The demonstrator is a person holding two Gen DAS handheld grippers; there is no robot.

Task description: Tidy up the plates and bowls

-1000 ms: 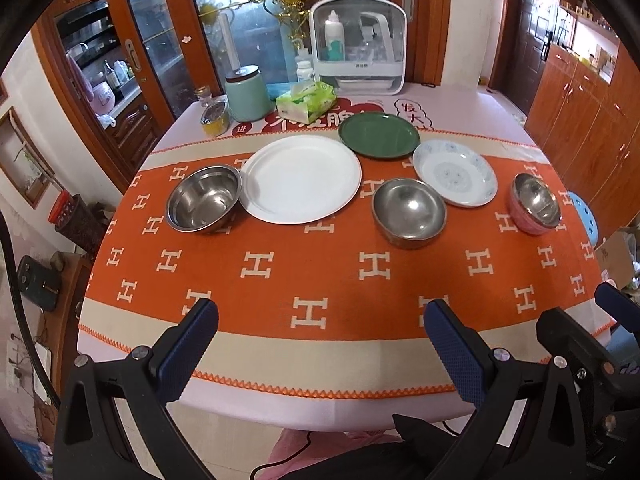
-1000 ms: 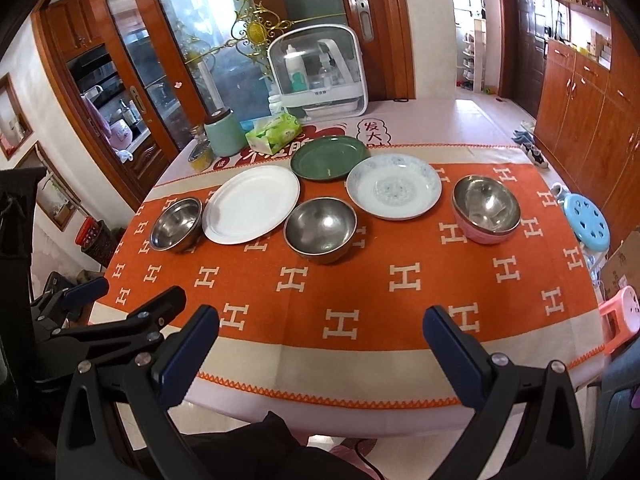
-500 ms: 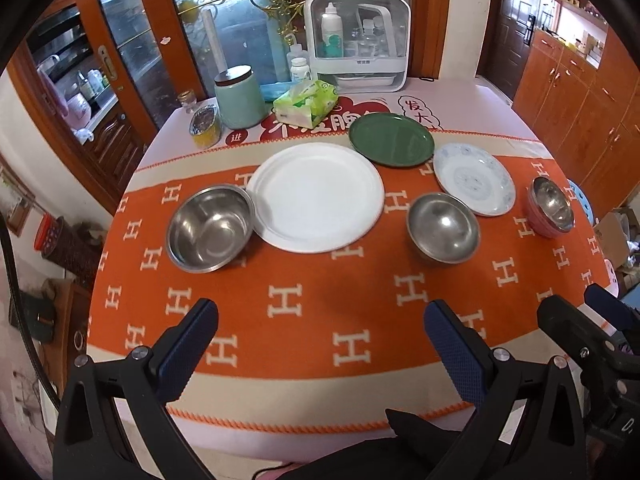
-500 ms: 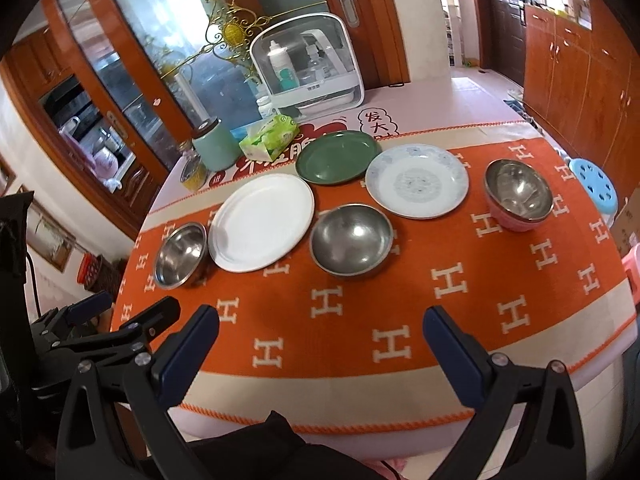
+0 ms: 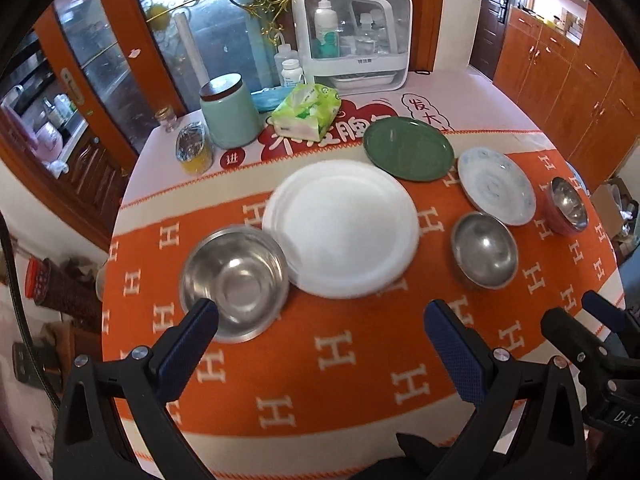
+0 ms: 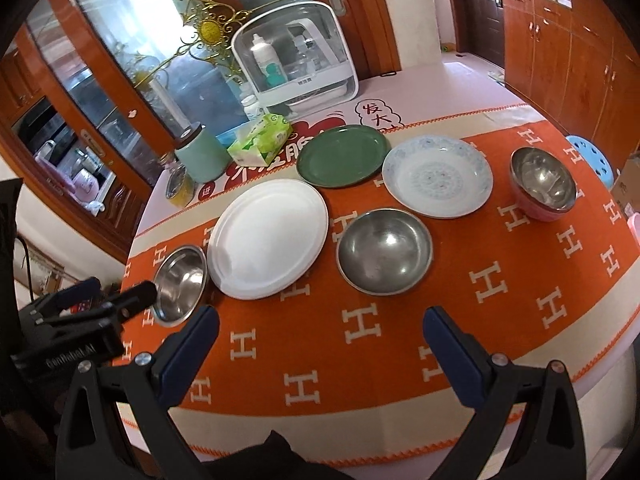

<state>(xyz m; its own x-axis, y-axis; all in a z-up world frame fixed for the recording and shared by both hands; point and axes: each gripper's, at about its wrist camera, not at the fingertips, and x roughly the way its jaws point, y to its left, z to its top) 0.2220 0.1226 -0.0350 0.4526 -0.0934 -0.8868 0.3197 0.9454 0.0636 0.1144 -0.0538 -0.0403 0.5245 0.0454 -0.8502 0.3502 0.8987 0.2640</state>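
The left claw [image 5: 320, 316] is wide open and holds nothing. It hangs low over the near part of the counter [image 5: 344, 396]. The right claw [image 6: 320, 316] is wide open too, and it is empty.

The big white plate [image 5: 340, 228] sits in the middle, so it is the marker for the rest. Nearest to the left claw is the left bowl [image 5: 234, 280]. Its rim touches the near left edge of the white plate, or may sit a bit over it; the blur makes that hard to tell. The mid bowl [image 6: 384, 250] stands to the near right of the white plate, with a gap between. The blue plate [image 6: 438, 176] lies to the far right of it. The pink bowl [image 6: 542, 184] is farther right still. The green plate [image 6: 342, 156] lies just behind the white plate.

Nothing is stacked yet. The left claw looks set to go for the left bowl first. To do that well, put one finger inside the near rim and one outside, then squeeze. Lift it straight up so it does not push the white plate. Steel is slippery, so grip firmly and keep it level.
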